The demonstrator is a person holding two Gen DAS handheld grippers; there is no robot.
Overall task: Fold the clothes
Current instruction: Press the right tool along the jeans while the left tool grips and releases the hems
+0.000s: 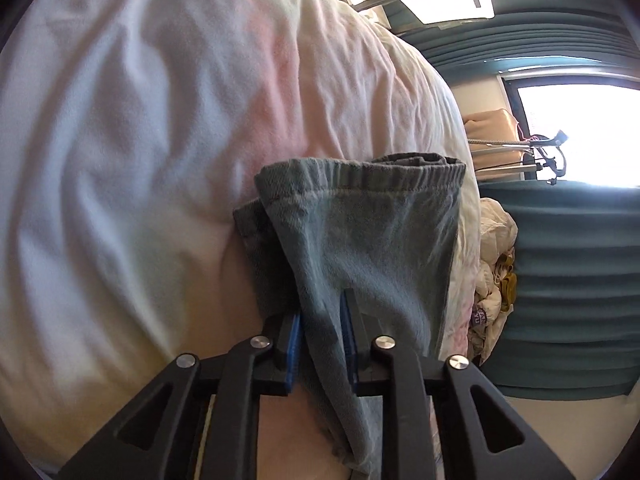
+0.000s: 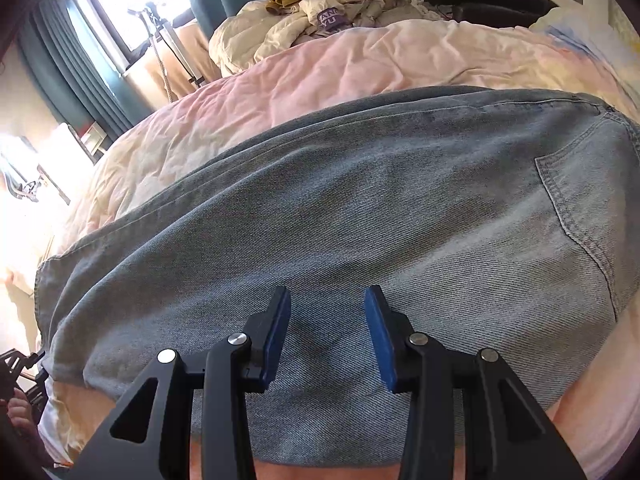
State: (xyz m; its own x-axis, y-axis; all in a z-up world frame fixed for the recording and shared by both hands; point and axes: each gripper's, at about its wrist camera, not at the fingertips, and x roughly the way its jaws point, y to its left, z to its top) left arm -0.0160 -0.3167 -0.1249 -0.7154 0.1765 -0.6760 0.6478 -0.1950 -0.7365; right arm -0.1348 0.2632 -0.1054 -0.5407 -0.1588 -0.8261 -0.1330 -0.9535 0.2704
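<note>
Light blue jeans (image 2: 360, 208) lie flat across the pale pink bedcover (image 2: 360, 60), folded lengthwise, with a back pocket (image 2: 580, 208) showing at the right. My right gripper (image 2: 327, 304) hovers open just above the denim near its front edge, blue pads apart, nothing between them. In the left wrist view, my left gripper (image 1: 323, 312) is shut on a bunched end of the jeans (image 1: 360, 224). The hem hangs out past the fingers over the bedcover (image 1: 160, 120).
A heap of other clothes (image 2: 332, 12) lies at the far side of the bed and appears as clothes (image 1: 494, 276) in the left wrist view. Teal curtains (image 2: 72, 92), a bright window (image 1: 580, 132) and a tripod stand (image 2: 168, 48) lie beyond the bed. A hand (image 2: 16, 412) shows at the lower left.
</note>
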